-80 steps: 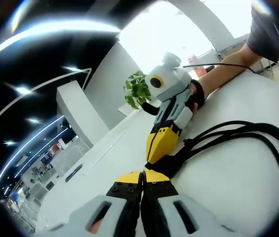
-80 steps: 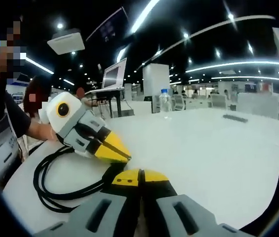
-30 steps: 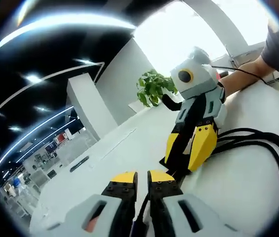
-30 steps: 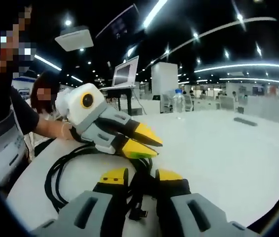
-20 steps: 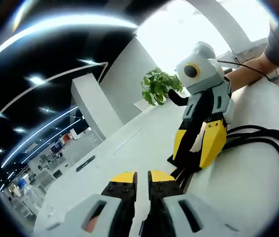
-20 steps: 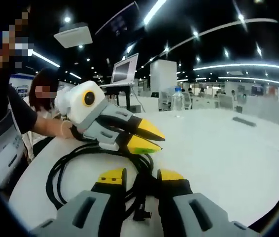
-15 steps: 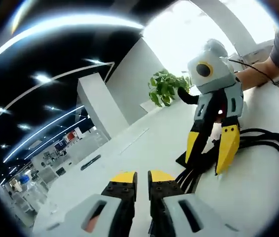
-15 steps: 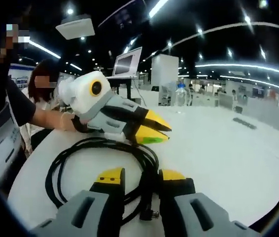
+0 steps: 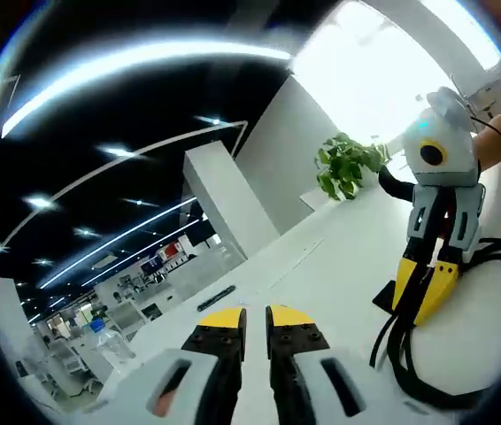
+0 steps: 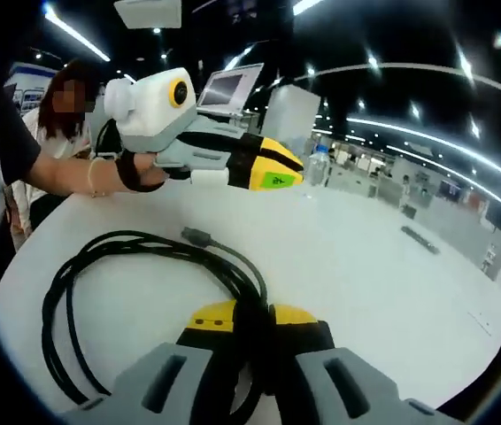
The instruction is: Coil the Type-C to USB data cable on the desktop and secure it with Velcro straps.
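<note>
The black data cable point(image 10: 135, 266) lies in a loose coil of several loops on the white counter point(image 10: 357, 257), toward the counter's near edge in the right gripper view. One free end with a small plug point(image 10: 193, 235) points out from the top of the coil across the bare counter.

The right hand-held gripper point(image 10: 252, 314) has its yellow-tipped jaws pressed in on the bundled strands at the coil's right side, pinching the cable between them. In the left gripper view this same hand-held gripper stands tilted downward with its yellow tips at the strands, and the loops spill out beneath it toward the right edge of that view.

The left hand-held gripper point(image 9: 255, 316) is lifted above the counter, its jaws almost together with only a thin gap and nothing between them. In the right gripper view it hangs level above the far part of the coil, held in a gloved hand point(image 10: 131, 170), not touching the cable.

Farther off on the counter stand a water bottle point(image 10: 319, 164) and a potted plant point(image 9: 343, 164). A laptop point(image 10: 228, 88) stands raised behind the left hand-held gripper.
</note>
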Action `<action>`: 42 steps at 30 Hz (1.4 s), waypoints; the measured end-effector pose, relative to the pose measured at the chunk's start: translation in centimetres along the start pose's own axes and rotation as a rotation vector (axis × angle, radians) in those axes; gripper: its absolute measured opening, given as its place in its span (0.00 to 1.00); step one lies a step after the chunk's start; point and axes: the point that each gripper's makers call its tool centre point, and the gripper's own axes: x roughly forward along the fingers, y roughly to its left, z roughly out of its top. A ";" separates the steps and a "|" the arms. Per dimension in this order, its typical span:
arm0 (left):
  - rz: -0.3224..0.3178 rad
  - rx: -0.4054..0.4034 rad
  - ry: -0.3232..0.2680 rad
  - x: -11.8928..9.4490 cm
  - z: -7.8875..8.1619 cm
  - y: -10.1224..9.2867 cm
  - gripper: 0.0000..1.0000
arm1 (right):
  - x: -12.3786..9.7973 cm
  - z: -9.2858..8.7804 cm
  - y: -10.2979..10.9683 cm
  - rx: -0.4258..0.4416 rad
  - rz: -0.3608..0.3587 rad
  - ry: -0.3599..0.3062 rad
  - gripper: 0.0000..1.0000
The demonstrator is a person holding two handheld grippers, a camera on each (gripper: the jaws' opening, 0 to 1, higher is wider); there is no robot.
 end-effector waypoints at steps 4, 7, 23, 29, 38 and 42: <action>0.029 -0.015 -0.011 -0.3 0.4 1.2 0.10 | 0.3 0.3 -0.4 -0.051 -0.031 0.018 0.10; 0.049 -0.025 -0.023 -0.5 0.7 2.0 0.10 | 0.7 0.4 -0.7 -0.076 -0.043 0.029 0.09; 0.177 -0.109 -0.059 -1.9 1.5 5.9 0.10 | 8.2 5.3 -2.7 -0.030 -0.067 -0.096 0.09; 0.195 -0.125 -0.039 -1.9 0.9 6.1 0.10 | 12.0 7.2 -1.6 -0.027 -0.047 -0.148 0.09; 0.246 -0.140 -0.025 -2.4 0.3 6.9 0.13 | 15.7 8.3 -0.5 -0.033 -0.039 -0.167 0.11; 0.246 -0.139 -0.019 -2.4 0.1 6.8 0.13 | 16.0 8.1 0.1 -0.061 -0.031 -0.170 0.13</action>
